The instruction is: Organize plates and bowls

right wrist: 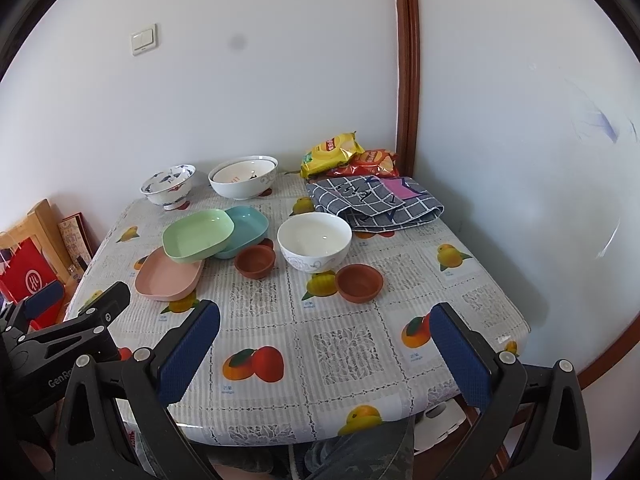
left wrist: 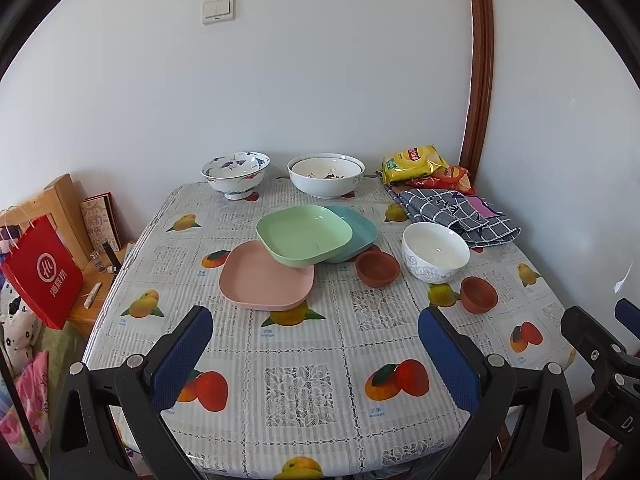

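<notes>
On the fruit-print table a green plate [left wrist: 303, 234] leans on a pink plate [left wrist: 260, 280] and a teal plate [left wrist: 358, 228]. Two small brown bowls [left wrist: 377, 268] [left wrist: 478, 294] flank a white bowl [left wrist: 435, 251]. A blue-patterned bowl [left wrist: 236, 174] and a large white bowl [left wrist: 325, 175] stand at the back. My left gripper [left wrist: 316, 330] is open and empty above the near table part. My right gripper [right wrist: 326, 330] is open and empty; the green plate [right wrist: 199, 234], white bowl [right wrist: 314, 240] and brown bowls [right wrist: 255, 261] [right wrist: 359, 282] lie ahead of it.
Snack bags [left wrist: 416, 162] and a folded checked cloth [left wrist: 456, 210] lie at the back right corner. A red paper bag [left wrist: 42, 280] and a wooden chair [left wrist: 60, 200] stand left of the table. Walls close the back and right sides.
</notes>
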A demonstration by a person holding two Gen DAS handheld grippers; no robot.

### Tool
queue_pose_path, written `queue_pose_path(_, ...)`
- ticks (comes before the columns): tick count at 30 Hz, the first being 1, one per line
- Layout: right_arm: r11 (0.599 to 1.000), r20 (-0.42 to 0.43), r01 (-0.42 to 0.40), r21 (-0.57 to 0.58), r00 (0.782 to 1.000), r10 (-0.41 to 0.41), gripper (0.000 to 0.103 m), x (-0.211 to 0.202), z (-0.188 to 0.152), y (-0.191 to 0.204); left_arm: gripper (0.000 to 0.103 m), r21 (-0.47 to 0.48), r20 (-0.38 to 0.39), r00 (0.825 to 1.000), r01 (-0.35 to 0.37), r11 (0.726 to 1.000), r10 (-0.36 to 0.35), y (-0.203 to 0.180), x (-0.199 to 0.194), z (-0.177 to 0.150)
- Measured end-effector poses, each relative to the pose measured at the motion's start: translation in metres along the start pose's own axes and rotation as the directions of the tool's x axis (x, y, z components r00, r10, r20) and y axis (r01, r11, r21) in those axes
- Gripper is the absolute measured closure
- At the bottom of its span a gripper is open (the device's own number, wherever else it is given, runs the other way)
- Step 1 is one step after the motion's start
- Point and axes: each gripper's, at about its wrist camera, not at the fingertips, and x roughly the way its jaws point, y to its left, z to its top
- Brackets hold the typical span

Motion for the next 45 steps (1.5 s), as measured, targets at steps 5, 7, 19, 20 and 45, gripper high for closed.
queue_pose_path(5, 1.000, 0.004, -0.001, 0.011, 1.000, 0.001, 0.000, 0.002, 0.004, 0.000, 0.000, 0.006, -0.023, 1.000, -0.003, 1.000, 0.003, 0.001, 0.014, 0.004)
queue_pose_path(7, 1.000, 0.006, -0.005, 0.019, 1.000, 0.005, 0.000, 0.004, 0.006, 0.000, 0.000, 0.006, -0.028, 1.000, -0.007, 1.000, 0.007, 0.003, 0.018, 0.005)
queue_pose_path(19, 0.998, 0.028, -0.023, 0.053, 0.999, 0.022, 0.000, 0.031, 0.028, 0.008, 0.000, -0.005, -0.069, 0.998, 0.004, 1.000, -0.004, 0.011, 0.049, 0.025)
queue_pose_path(20, 0.999, 0.028, -0.015, 0.042, 0.999, 0.014, 0.000, 0.033, 0.030, 0.010, 0.000, -0.005, -0.073, 0.997, 0.008, 1.000, -0.009, 0.011, 0.053, 0.027)
queue_pose_path(45, 0.992, -0.110, -0.119, -0.031, 0.987, 0.115, 0.003, 0.151, 0.088, 0.064, 0.000, -0.109, -0.210, 0.978, -0.036, 0.993, 0.012, 0.069, 0.162, 0.076)
